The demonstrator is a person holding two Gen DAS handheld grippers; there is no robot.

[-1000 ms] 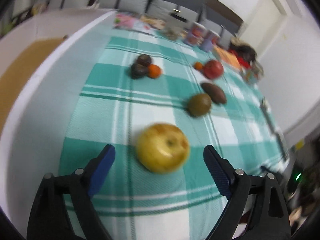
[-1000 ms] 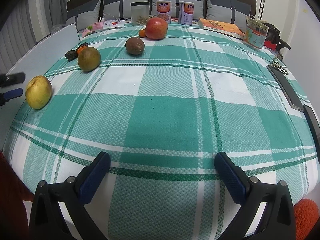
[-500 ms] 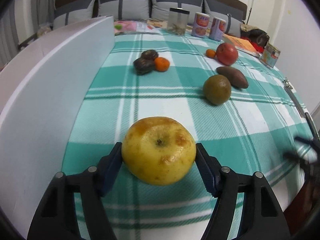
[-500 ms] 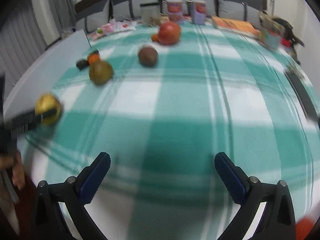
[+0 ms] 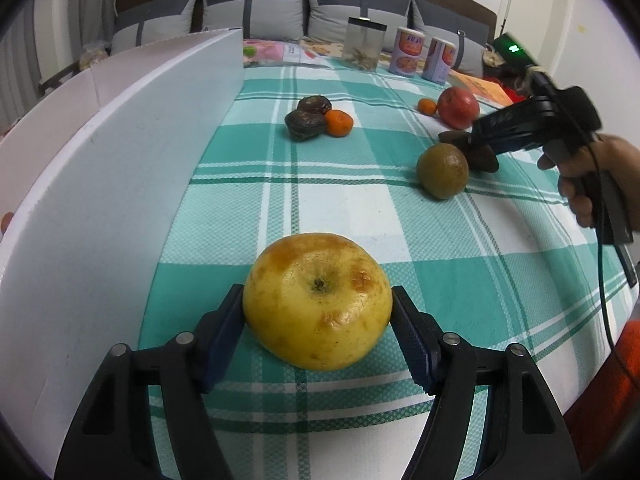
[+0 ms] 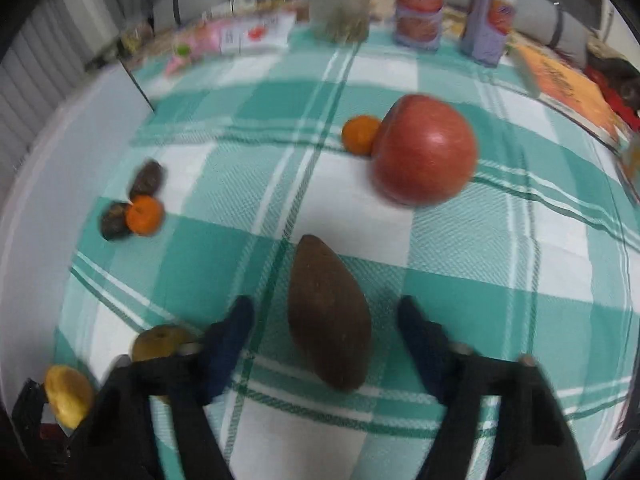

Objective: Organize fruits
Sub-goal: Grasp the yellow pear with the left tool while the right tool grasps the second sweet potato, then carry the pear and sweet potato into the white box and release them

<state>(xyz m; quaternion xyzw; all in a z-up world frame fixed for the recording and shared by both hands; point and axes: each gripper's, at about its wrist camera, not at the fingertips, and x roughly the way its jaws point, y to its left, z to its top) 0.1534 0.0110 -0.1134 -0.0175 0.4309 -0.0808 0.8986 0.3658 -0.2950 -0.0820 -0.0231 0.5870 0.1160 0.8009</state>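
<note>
Two grippers are busy on the green checked cloth (image 5: 344,208). The left gripper (image 5: 318,332) squeezes a yellow apple (image 5: 318,300) near the camera, both blue pads touching its sides. Only the right wrist view shows the right gripper (image 6: 326,340) with its fingers apart around a long brown fruit (image 6: 328,316), not touching it. A red apple (image 6: 424,150) and a small orange (image 6: 360,135) sit farther off.
</note>
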